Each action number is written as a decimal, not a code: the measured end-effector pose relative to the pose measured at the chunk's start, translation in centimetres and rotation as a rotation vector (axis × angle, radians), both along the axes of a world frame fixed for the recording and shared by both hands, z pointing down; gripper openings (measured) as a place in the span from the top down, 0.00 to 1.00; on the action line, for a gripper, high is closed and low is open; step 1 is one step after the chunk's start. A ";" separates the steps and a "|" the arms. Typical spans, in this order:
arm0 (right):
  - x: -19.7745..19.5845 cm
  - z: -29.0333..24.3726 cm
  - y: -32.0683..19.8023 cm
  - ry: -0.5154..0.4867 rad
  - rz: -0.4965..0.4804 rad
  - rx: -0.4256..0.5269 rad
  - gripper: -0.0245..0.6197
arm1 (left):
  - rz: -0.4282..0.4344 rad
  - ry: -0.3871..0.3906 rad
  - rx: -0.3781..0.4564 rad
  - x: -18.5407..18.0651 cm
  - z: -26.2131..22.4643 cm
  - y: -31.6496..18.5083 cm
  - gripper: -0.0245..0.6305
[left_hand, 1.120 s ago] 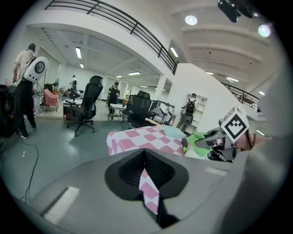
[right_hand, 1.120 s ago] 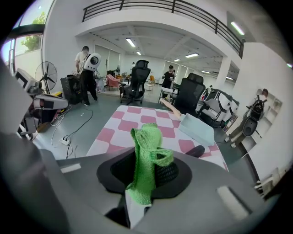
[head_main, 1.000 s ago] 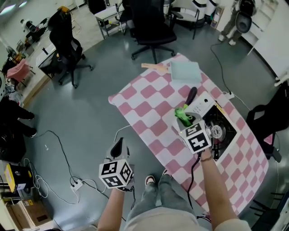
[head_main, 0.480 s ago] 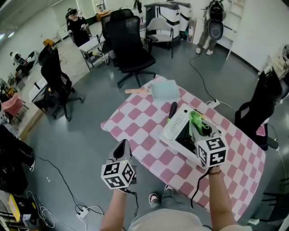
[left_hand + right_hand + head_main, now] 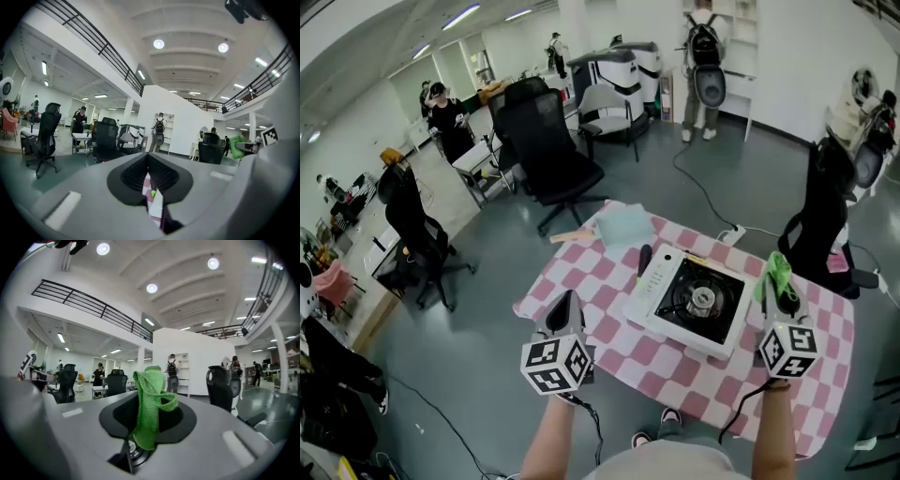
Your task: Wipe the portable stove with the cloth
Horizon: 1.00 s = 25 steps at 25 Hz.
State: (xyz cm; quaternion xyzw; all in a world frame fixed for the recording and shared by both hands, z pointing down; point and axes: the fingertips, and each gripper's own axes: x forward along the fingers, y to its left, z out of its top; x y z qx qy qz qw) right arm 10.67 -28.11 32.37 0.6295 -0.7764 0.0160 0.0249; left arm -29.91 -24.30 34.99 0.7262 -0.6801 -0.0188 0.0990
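The white portable stove (image 5: 689, 302) with its black burner top sits on the pink-checked table (image 5: 609, 272). My right gripper (image 5: 779, 281) is raised at the stove's right side, shut on a bright green cloth (image 5: 776, 272) that sticks up from its jaws; in the right gripper view the cloth (image 5: 149, 408) hangs between the closed jaws. My left gripper (image 5: 563, 314) is held up at the table's near-left edge, shut and empty, its jaws pressed together (image 5: 149, 180).
A pale blue folded cloth (image 5: 624, 225) and a wooden stick (image 5: 572, 237) lie at the table's far corner. A black handle (image 5: 643, 260) rests beside the stove. Black office chairs (image 5: 548, 155) stand beyond, people farther back. A cable (image 5: 712, 202) runs on the floor.
My right gripper has lifted the green cloth off the stove and swung it to the stove's right side. The head view has tilted upward. The left gripper holds its place.
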 end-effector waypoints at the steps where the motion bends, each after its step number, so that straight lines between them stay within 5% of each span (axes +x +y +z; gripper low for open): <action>1: 1.4 0.2 0.7 -0.013 0.039 0.010 0.84 | 0.008 -0.006 0.005 0.4 -0.2 -0.2 0.96; 6: 6.4 1.7 3.9 -0.046 0.183 0.031 0.84 | 0.043 -0.002 0.007 2.2 -0.3 -0.8 0.96; 14: 9.8 3.1 5.4 -0.029 0.271 0.005 0.84 | 0.078 -0.003 -0.009 4.7 0.5 -1.4 0.96; 25: 11.3 2.8 5.8 -0.053 0.281 0.025 0.84 | 0.106 0.001 -0.030 7.1 1.5 -2.0 0.96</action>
